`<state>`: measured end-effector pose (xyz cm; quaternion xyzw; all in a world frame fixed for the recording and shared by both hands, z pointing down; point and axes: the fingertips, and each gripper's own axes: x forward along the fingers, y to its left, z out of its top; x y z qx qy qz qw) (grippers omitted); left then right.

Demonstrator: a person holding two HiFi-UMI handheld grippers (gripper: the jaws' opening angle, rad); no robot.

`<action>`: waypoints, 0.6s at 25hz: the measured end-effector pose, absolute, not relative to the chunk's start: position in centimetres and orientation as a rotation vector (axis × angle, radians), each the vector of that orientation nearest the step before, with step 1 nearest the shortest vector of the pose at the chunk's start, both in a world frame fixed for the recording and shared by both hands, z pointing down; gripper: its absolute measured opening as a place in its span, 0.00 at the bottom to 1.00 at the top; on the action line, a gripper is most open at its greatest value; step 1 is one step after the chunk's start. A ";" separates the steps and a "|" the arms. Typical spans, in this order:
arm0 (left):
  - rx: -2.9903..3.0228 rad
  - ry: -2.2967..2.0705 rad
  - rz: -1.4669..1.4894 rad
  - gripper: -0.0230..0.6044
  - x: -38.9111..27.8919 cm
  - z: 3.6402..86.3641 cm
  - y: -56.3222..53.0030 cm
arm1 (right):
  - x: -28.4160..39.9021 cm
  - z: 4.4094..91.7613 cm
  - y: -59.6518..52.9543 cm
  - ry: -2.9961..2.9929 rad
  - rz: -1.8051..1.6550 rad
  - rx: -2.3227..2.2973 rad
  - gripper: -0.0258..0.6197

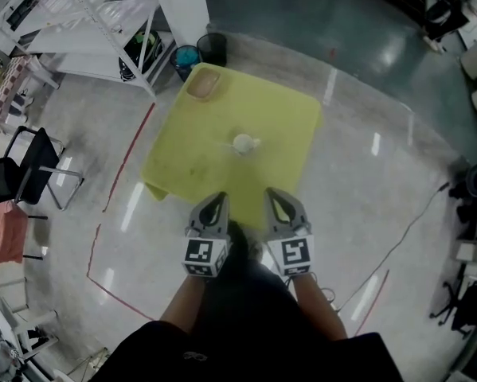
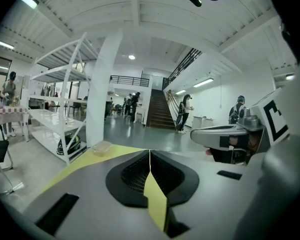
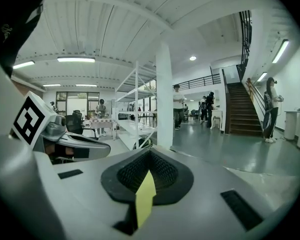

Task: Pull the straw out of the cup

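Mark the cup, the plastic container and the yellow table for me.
cup (image 1: 243, 143): head view, on its white top, near the table's middle.
plastic container (image 1: 205, 85): head view, on its middle, at the table's far left corner.
yellow table (image 1: 282, 126): head view, on bare tabletop right of the cup.

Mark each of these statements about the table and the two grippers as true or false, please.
1. The cup stands on the yellow table. True.
2. The left gripper holds the cup. False: its jaws are together on nothing, well short of the cup.
3. The right gripper has its jaws together. True.
4. The shallow container touches the cup. False: it sits apart from the cup, at the table's far corner.
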<state>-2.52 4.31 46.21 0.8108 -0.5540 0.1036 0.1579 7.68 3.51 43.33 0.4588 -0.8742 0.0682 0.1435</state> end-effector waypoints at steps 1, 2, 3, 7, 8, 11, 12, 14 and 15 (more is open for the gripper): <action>2.316 -1.575 0.296 0.11 -2.6 46.7 3.7 | 7.6 43.6 3.0 -2.511 0.199 1.323 0.06; 2.310 -1.565 0.295 0.11 -2.6 47.2 3.1 | 7.7 44.0 2.4 -2.500 0.202 1.321 0.07; 2.305 -1.555 0.296 0.11 -2.6 47.7 2.5 | 7.6 44.3 1.8 -2.488 0.207 1.317 0.07; 2.279 -1.521 0.304 0.11 -3.3 49.8 0.4 | 6.8 46.2 -0.2 -2.441 0.245 1.294 0.06; 2.267 -1.517 0.304 0.11 -3.5 50.4 0.0 | 6.6 46.8 -0.5 -2.429 0.254 1.284 0.06; 2.233 -1.507 0.297 0.11 -3.8 52.2 -1.2 | 6.4 48.0 -1.2 -2.401 0.271 1.268 0.06; 2.226 -1.504 0.293 0.11 -4.0 52.6 -1.7 | 6.3 48.1 -1.5 -2.395 0.271 1.267 0.06; 2.213 -1.501 0.281 0.11 -4.4 53.5 -2.8 | 6.0 48.5 -2.1 -2.382 0.274 1.260 0.06; 2.205 -1.500 0.276 0.11 -4.6 53.9 -3.3 | 6.0 48.8 -2.3 -2.374 0.275 1.252 0.06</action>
